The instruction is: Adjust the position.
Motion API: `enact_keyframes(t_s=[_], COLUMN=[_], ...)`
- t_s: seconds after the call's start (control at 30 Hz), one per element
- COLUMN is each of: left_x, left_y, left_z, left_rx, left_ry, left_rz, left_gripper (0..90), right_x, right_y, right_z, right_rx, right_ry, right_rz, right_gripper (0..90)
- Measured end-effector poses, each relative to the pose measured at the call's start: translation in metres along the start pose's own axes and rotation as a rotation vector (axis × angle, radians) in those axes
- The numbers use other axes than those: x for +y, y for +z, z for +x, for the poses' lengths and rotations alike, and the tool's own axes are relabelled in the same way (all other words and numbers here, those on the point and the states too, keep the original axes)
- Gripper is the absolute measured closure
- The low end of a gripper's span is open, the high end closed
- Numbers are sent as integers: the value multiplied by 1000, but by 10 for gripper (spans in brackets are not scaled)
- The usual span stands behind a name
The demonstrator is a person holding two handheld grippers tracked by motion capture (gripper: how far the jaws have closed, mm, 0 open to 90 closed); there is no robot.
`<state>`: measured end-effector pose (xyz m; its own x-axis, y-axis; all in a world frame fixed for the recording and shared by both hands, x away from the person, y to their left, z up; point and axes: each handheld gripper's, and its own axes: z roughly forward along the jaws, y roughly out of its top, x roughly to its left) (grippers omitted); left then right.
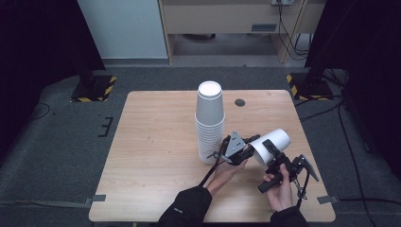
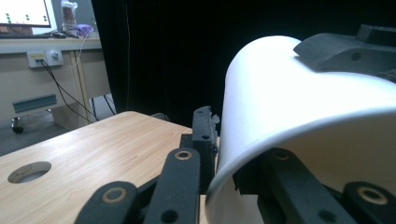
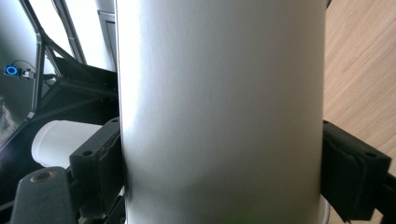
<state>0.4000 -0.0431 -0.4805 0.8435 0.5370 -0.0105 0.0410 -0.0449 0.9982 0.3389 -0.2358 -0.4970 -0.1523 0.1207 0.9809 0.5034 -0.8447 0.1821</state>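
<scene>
A tall stack of white paper cups (image 1: pixel 210 120) stands upright near the middle of the wooden table (image 1: pixel 156 142). To its right a single white cup (image 1: pixel 274 142) is held tilted above the table, mouth toward the stack. My right gripper (image 1: pixel 272 151) is shut on its body, and the pads (image 3: pixel 100 163) press both sides of the cup (image 3: pixel 219 107). My left gripper (image 1: pixel 250 144) is shut on the cup's rim: in the left gripper view the cup (image 2: pixel 303 107) has its wall between my jaws, one outside and one inside the mouth.
A round hole (image 1: pixel 240 102) is cut in the table behind the stack. Two stand bases with yellow-black stripes (image 1: pixel 94 88) sit on the floor at the table's far corners. Cables run over the carpet at the right (image 1: pixel 326 111).
</scene>
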Motion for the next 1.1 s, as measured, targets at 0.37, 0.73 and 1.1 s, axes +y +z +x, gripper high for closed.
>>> enact_keyframes(t_s=[0.37, 0.73, 1.1], left_x=[2, 2, 2], left_y=[-4, -5, -12], left_z=[-1, -1, 0], left_rx=[-9, -11, -38], left_ry=[-4, -7, -5], left_rz=[3, 2, 20], left_gripper=[846, 845, 845], right_x=[4, 8, 10], right_y=[1, 0, 0], right_z=[1, 3, 1], right_rx=[12, 2, -3], right_ry=[-52, -120, -124], right_rz=[9, 10, 8], right_gripper=[140, 138, 128])
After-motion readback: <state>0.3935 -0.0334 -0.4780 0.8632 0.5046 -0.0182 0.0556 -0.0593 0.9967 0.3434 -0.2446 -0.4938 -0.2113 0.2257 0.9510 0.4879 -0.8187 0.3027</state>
